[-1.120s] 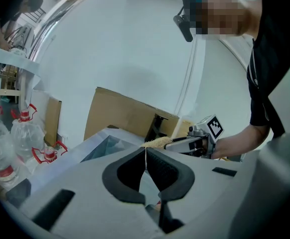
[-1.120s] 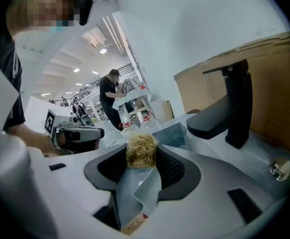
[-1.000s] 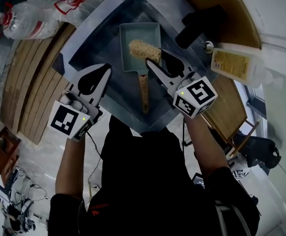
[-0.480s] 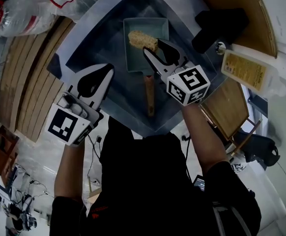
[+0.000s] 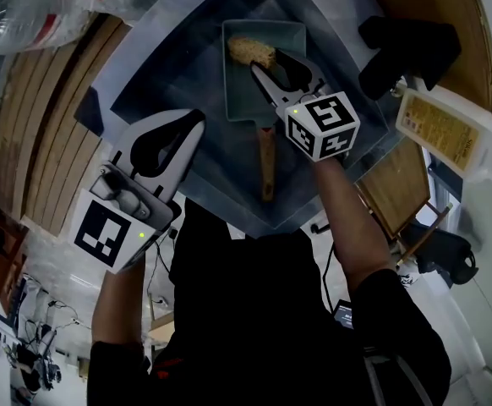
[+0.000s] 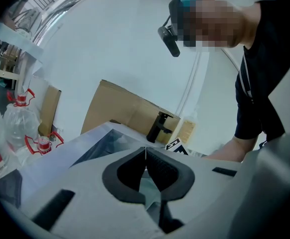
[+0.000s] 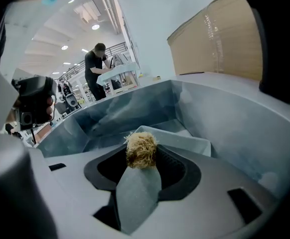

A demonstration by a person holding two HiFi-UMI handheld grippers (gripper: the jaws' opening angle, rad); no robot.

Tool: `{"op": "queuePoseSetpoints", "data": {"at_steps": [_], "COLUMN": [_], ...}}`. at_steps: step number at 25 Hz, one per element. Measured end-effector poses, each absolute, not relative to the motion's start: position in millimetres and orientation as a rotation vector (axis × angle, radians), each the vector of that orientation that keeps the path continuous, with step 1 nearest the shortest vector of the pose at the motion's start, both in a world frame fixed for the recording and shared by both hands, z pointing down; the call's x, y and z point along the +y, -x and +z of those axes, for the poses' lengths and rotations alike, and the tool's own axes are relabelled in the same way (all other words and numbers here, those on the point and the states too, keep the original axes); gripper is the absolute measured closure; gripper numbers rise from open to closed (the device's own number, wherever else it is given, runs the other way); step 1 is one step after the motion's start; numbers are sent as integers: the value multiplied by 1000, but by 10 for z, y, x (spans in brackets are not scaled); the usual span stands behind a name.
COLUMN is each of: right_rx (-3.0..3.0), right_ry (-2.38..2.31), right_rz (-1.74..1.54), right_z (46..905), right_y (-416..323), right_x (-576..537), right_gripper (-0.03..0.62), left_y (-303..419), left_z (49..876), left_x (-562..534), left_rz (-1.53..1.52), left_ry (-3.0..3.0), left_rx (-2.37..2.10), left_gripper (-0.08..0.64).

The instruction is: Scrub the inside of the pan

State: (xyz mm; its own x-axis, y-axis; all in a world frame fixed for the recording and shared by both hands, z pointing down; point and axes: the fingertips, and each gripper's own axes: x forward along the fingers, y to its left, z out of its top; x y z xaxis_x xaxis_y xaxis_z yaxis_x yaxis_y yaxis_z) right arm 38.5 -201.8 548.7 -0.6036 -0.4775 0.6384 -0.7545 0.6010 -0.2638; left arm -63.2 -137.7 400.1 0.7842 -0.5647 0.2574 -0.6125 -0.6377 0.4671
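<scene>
Two grippers over sink (image 5: 157,79) in head view: right gripper (image 5: 265,61) tips inside pan (image 5: 246,96) (pan lay in sink), left gripper (image 5: 195,118) beside pan. Left gripper view: jaws pressed together, nothing between. Right gripper view: jaws clamped on fibrous scrubber (image 7: 141,150).

Walls: a plain white wall (image 6: 110,39) rises behind the sink, and a brown cardboard panel (image 5: 432,7) leans against it.
Floor: pale, glossy grey floor (image 5: 51,269), with dark cables (image 5: 26,353) lying on it at the lower left.
Furniture: a grey steel sink basin (image 5: 157,66) with a black faucet (image 5: 407,53) at its far rim; a slatted wooden platform (image 5: 43,134) just beside its left side; clear plastic bottles with red labels (image 5: 26,11) near the platform's far end.
Light: round ceiling lamps (image 7: 95,27) glow in a bright hall beyond.
Far hall: a person in dark clothes (image 7: 94,66) stands at a white table (image 7: 117,73).
</scene>
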Motion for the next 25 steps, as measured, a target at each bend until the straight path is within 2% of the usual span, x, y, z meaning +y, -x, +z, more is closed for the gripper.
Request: {"op": "queuePoseSetpoints", "data": {"at_steps": [13,25], "right_rx": [-2262,-2200], "right_ry": [-969,-1028], "right_rz": [665,680], "right_z": [5561,5568], "right_y": [-368,-783], "right_x": [-2055,-2061], "right_gripper": [416,416], "left_y": [678,386], "left_z": [4061,4037], "left_x": [-1339,-1366], "left_rz": [110,125], "left_ry": [-2413,-2436], "left_rx": [-874,-824], "left_gripper": [537,535]}}
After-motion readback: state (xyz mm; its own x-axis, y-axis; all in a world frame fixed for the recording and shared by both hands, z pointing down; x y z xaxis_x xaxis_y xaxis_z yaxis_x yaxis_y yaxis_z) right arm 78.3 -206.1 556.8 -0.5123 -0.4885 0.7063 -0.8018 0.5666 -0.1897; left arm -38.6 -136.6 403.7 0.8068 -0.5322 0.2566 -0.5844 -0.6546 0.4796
